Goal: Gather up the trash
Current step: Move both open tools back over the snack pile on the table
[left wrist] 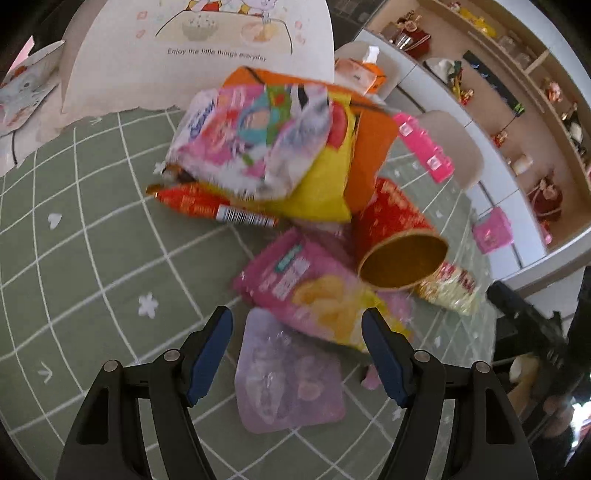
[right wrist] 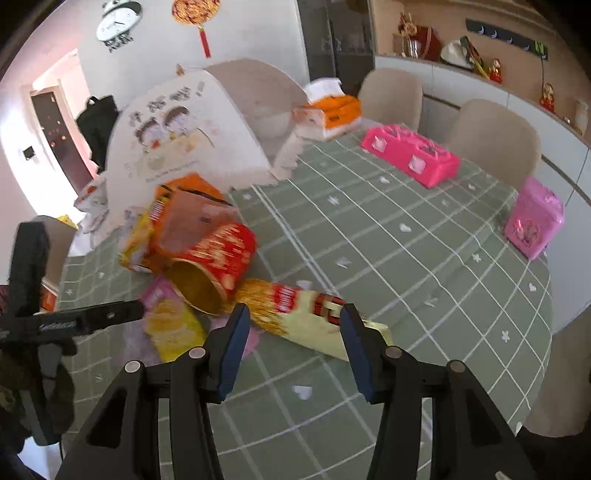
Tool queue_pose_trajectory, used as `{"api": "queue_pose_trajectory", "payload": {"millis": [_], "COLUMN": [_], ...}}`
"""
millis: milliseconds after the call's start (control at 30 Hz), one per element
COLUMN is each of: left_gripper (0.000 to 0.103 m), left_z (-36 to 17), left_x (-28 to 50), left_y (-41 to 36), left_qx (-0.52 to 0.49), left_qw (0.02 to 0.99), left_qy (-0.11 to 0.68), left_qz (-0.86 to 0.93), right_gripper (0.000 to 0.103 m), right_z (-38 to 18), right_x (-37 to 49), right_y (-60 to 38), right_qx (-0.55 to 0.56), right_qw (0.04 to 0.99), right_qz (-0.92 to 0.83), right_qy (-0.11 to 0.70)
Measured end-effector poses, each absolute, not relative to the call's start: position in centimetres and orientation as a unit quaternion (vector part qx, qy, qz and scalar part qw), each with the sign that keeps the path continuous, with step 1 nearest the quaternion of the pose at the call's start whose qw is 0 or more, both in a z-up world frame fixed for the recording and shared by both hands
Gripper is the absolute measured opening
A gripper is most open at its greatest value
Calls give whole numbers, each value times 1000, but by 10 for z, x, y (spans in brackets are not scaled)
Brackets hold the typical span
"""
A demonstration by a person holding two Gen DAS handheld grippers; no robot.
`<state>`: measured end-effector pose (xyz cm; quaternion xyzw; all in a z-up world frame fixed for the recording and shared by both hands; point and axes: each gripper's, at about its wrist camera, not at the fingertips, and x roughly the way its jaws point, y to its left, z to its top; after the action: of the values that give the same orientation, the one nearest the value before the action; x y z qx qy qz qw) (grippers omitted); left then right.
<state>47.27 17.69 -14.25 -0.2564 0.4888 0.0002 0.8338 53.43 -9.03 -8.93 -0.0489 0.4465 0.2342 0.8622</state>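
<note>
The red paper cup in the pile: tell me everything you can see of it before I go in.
The red paper cup looks like printed paper, red with pale gold lettering too blurred to read, gold inside. It lies on its side on the green checked tablecloth, open mouth toward both cameras, apparently empty. Its closed end tucks against the orange box; the pink snack bag and the gold-and-red wrapper lie against its rim. Neither gripper touches it.

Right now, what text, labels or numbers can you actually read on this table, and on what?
"Enjoy the little things everyder", as it reads: on the white cartoon card standing behind the trash pile.
Barcode, digits too small: on the red wrapper.
Print on the red cup, pink snack bag and gold-red wrapper: too blurred.
Wall clock: numerals unreadable.
</note>
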Motion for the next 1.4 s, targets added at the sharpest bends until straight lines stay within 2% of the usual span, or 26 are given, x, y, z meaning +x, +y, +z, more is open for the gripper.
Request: {"api": "queue_pose_trajectory", "payload": {"millis": [267,667,800,833,900,933,967,1133,1400], "left_gripper": [68,67,65,61,42,28,21,14,10], "left_z": [-148,-148,-150,-151,-148,-147,-146,-138,-118], "left_x": [461,455,455,454,449,447,444,425,387], "left_y": [167,128,109,103,105,109,115,158,196], "left_qx": [-250,-138,-67,-43,-52,-66,-85,-176,-212], "left_qw": [829,839,844,844,847,846,845,840,846], "left_qy": [500,526,531,534,529,529,528,513,486], "left_qz": [5,10,24,28,20,19,17,25,66], "right_gripper": [48,48,48,48,48,48,48,48,48], "right_z": [-106,-112,-112,-112,-110,-109,-108,-102,-109], "right_x": [549,552,549,548,544,542,540,531,515], "right_y": [-106,-100,-100,-100,-101,-101,-100,-88,-25], "right_qx": [-42,-39,-31,-28,-20,-19,-21,-34,-81], "right_qw": [850,845,845,845,845,846,848,846,800], "right_qz": [254,268,264,263,264,262,261,276,386], "right_qy": [459,460,464,465,465,463,462,455,453]}}
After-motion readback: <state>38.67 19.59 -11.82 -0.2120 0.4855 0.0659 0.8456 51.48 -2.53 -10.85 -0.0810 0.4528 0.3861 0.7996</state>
